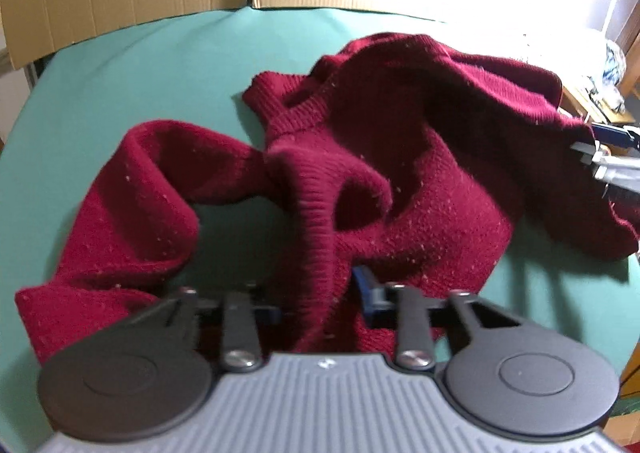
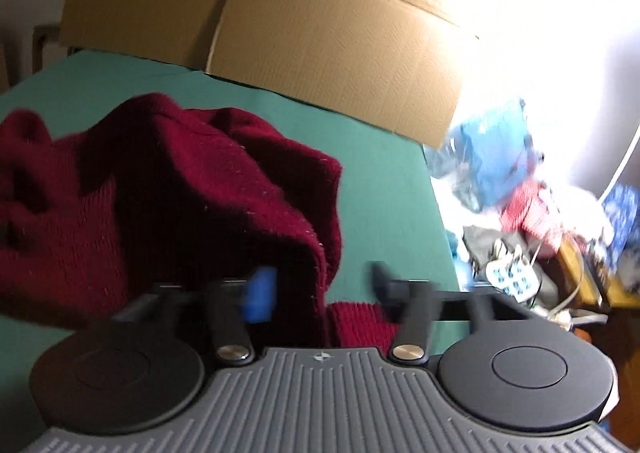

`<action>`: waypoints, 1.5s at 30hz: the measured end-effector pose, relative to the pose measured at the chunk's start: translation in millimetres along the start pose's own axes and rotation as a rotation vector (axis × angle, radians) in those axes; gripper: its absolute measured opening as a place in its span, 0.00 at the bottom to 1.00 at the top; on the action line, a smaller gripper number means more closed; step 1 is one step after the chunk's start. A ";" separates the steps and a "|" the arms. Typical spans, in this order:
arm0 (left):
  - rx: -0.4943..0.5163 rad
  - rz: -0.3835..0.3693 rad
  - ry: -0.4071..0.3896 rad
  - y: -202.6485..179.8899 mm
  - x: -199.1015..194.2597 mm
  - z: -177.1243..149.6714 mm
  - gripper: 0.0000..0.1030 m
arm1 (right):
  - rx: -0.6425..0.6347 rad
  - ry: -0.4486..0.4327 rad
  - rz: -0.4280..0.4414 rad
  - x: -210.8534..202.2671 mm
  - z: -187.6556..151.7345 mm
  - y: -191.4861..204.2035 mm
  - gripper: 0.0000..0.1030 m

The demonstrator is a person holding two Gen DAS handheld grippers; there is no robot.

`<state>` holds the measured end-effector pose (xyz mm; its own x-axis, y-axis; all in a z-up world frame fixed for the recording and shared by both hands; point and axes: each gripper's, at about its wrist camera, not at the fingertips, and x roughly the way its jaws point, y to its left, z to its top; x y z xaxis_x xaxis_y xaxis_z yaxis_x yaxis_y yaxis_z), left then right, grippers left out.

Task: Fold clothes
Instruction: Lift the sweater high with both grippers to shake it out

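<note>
The left gripper pinches the crumpled maroon sweater on the green desk; the right gripper has fingers spread around its edge.

Dark red ribbed-knit sweater, pale lint specks across weave; cuffs and collar in tighter rib. Flat surface under plain teal-green cloth. Tan corrugated cardboard sheet behind, few dark marks. Left gripper black links, grey ridged body, blue pads on fingers. Right gripper same black and grey, blue pad.
</note>
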<state>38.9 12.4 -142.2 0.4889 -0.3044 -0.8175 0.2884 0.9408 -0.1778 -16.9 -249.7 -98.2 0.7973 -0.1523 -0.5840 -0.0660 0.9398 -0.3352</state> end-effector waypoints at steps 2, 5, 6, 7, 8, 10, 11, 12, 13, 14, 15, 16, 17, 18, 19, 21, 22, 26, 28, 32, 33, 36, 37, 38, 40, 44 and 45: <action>-0.017 -0.017 0.005 2.7 -0.4 1.4 0.20 | -0.029 -0.009 -0.014 4.3 -2.0 9.2 0.59; -0.052 -0.037 0.007 6.2 -2.0 4.0 0.17 | 0.070 0.071 0.040 23.0 -3.2 -4.5 0.06; -0.065 -0.038 0.009 7.7 -2.0 5.9 0.14 | 0.113 0.090 0.055 26.4 -2.9 -10.6 0.04; -0.079 -0.037 0.006 9.0 -4.4 7.2 0.12 | 0.159 0.082 0.057 23.2 0.2 -17.4 0.04; -0.088 -0.035 -0.015 10.5 -11.8 9.2 0.12 | 0.197 0.057 0.053 15.1 5.0 -25.0 0.04; -0.085 -0.025 -0.071 9.2 -29.5 17.4 0.11 | 0.262 -0.013 0.051 -6.3 20.8 -41.0 0.04; -0.074 -0.018 -0.105 7.7 -41.2 23.6 0.11 | 0.292 -0.053 0.051 -18.0 30.1 -49.2 0.04; -0.061 -0.011 -0.141 6.2 -53.2 29.8 0.11 | 0.321 -0.092 0.051 -29.8 39.4 -57.5 0.04; -0.046 0.007 -0.188 4.2 -68.8 37.7 0.11 | 0.351 -0.131 0.051 -41.5 48.7 -65.7 0.04; -0.031 0.027 -0.238 2.0 -85.2 45.9 0.11 | 0.381 -0.175 0.045 -54.7 58.6 -74.8 0.04; -0.020 0.040 -0.289 1.3 -101.6 53.0 0.10 | 0.414 -0.225 0.029 -70.2 68.7 -85.3 0.04; -0.004 0.054 -0.357 0.3 -124.2 60.4 0.10 | 0.449 -0.273 0.011 -86.1 78.0 -95.7 0.04; 0.013 0.069 -0.428 -0.8 -148.1 68.0 0.10 | 0.484 -0.321 -0.005 -102.4 86.4 -106.2 0.04; 0.024 0.076 -0.488 -0.7 -170.7 74.0 0.10 | 0.521 -0.370 -0.017 -119.3 93.4 -117.0 0.04; 0.033 0.082 -0.547 -0.4 -193.7 79.4 0.10 | 0.552 -0.417 -0.031 -136.0 99.9 -127.1 0.04; 0.055 0.098 -0.650 -1.0 -235.5 88.4 0.10 | 0.596 -0.498 -0.060 -168.0 110.2 -144.3 0.04; 0.068 0.111 -0.691 -2.0 -253.4 91.5 0.10 | 0.612 -0.533 -0.068 -181.8 113.9 -150.9 0.04; 0.116 0.157 -0.819 -10.8 -315.0 97.6 0.11 | 0.628 -0.649 -0.097 -228.5 127.2 -161.8 0.04; 0.126 0.183 -0.864 -17.4 -339.9 96.1 0.11 | 0.625 -0.694 -0.087 -245.8 134.3 -161.6 0.04; 0.135 0.256 -0.955 -34.1 -386.4 87.5 0.11 | 0.605 -0.785 -0.060 -270.7 145.6 -166.9 0.04; 0.133 0.270 -0.973 -38.0 -395.2 84.0 0.11 | 0.600 -0.808 -0.054 -277.2 146.9 -168.8 0.04; 0.121 0.309 -1.014 -49.1 -417.2 74.1 0.11 | 0.590 -0.859 -0.025 -293.2 149.8 -173.8 0.04; 0.114 0.318 -1.015 -52.6 -420.9 71.6 0.11 | 0.586 -0.866 -0.014 -296.1 151.0 -174.6 0.04; 0.107 0.327 -1.014 -56.1 -424.3 69.1 0.11 | 0.582 -0.863 -0.003 -296.6 151.4 -175.5 0.04; 0.094 0.355 -0.997 -61.1 -425.5 65.2 0.11 | 0.572 -0.846 0.018 -294.6 151.7 -179.3 0.04; 0.052 0.405 -0.941 -64.5 -417.0 54.4 0.11 | 0.537 -0.781 0.049 -277.7 147.4 -180.6 0.04; 0.040 0.421 -0.922 -64.1 -411.1 52.3 0.11 | 0.528 -0.760 0.054 -271.1 145.5 -180.0 0.04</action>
<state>-137.5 69.4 233.9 0.9972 0.0386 -0.0647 -0.0348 0.9976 0.0594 -133.9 -333.1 227.9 0.9926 -0.0384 0.1151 0.0187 0.9857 0.1675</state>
